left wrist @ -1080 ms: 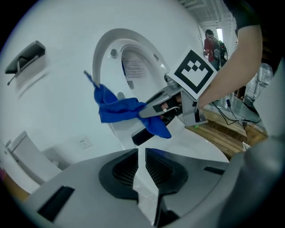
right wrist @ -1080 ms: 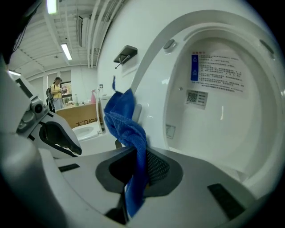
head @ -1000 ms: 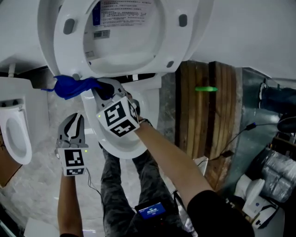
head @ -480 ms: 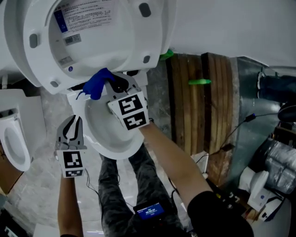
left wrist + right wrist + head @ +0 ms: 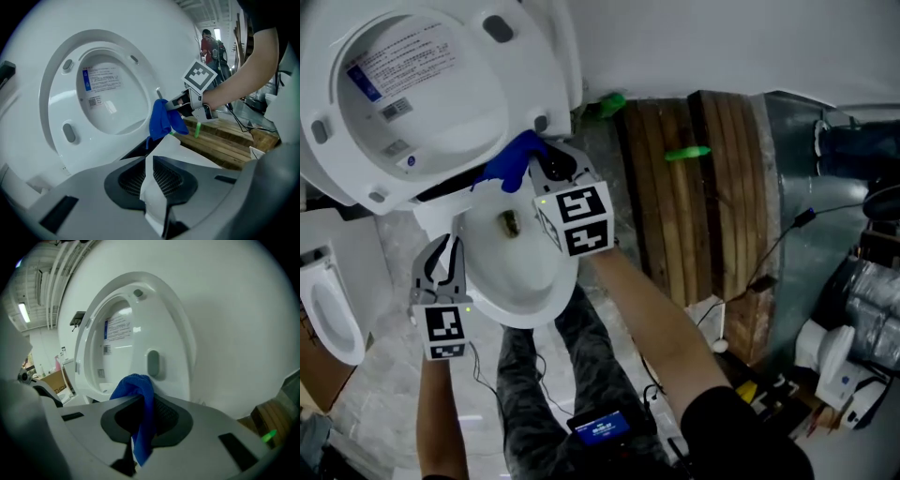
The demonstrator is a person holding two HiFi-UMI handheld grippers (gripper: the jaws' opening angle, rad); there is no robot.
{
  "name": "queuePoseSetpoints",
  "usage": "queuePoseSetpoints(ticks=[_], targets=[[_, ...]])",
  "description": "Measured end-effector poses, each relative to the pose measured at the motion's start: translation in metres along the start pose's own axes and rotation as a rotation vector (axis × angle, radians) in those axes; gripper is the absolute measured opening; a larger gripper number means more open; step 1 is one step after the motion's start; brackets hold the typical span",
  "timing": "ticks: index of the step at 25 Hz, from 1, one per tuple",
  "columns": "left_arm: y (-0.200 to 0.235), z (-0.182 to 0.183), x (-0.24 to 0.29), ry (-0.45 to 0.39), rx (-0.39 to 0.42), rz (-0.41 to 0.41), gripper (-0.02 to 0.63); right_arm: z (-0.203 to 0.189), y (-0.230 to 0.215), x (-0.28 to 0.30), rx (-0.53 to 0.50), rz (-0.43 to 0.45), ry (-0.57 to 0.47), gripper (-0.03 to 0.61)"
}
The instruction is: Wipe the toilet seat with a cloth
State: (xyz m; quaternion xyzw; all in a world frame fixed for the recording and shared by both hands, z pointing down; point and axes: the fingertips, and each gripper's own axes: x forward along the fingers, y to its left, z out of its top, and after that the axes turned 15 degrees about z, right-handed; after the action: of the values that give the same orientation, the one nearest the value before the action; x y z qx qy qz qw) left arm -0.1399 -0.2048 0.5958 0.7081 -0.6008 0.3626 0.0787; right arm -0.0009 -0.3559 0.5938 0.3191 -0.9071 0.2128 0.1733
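Note:
The white toilet seat [image 5: 553, 56] stands raised above the bowl [image 5: 502, 314]. It fills the left gripper view, seat [image 5: 51, 108], and the right gripper view, seat [image 5: 183, 348]. A blue cloth [image 5: 514, 161] hangs from my right gripper [image 5: 539, 167], which is shut on it at the seat's lower right edge near the hinge. The cloth [image 5: 138, 399] droops between that gripper's [image 5: 140, 427] pads. My left gripper [image 5: 442, 246] hovers at the bowl's left rim; its jaws stand a narrow slit apart with nothing between them. From the left gripper [image 5: 151, 180] I see the cloth [image 5: 164, 119].
A wooden pallet [image 5: 694, 187] leans to the right of the toilet, with a green object [image 5: 687, 152] on it. Another white toilet [image 5: 323, 309] sits at the far left. Cables and equipment [image 5: 853, 366] crowd the right side. The person's legs [image 5: 534, 394] stand below the bowl.
The right gripper carried the blue cloth rightward along the seat's lower edge, from its left side to near the hinge at the right. The left gripper stayed beside the bowl's left rim.

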Motion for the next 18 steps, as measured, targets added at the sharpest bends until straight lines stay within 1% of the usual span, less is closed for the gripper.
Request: queuePoseSetpoints(ticks=[4,7,12,18], targets=[[-0.018,0.011,0.003,-0.008,0.028,-0.025,0.054,0.0,-0.036,-0.024,0.06,-0.075,-0.03,0.048],[-0.03,0.019,0.005,-0.014,0.046,-0.044,0.054,0.009,-0.048,-0.034,0.055,-0.091,-0.043,0.048],[-0.039,0.031,0.003,-0.029,0.056,-0.056,0.054,0.039,-0.046,-0.039,0.021,-0.075,-0.073,0.048],[-0.031,0.036,-0.003,-0.032,0.054,-0.041,0.054,0.062,-0.021,-0.043,-0.044,-0.062,-0.099,0.046]])
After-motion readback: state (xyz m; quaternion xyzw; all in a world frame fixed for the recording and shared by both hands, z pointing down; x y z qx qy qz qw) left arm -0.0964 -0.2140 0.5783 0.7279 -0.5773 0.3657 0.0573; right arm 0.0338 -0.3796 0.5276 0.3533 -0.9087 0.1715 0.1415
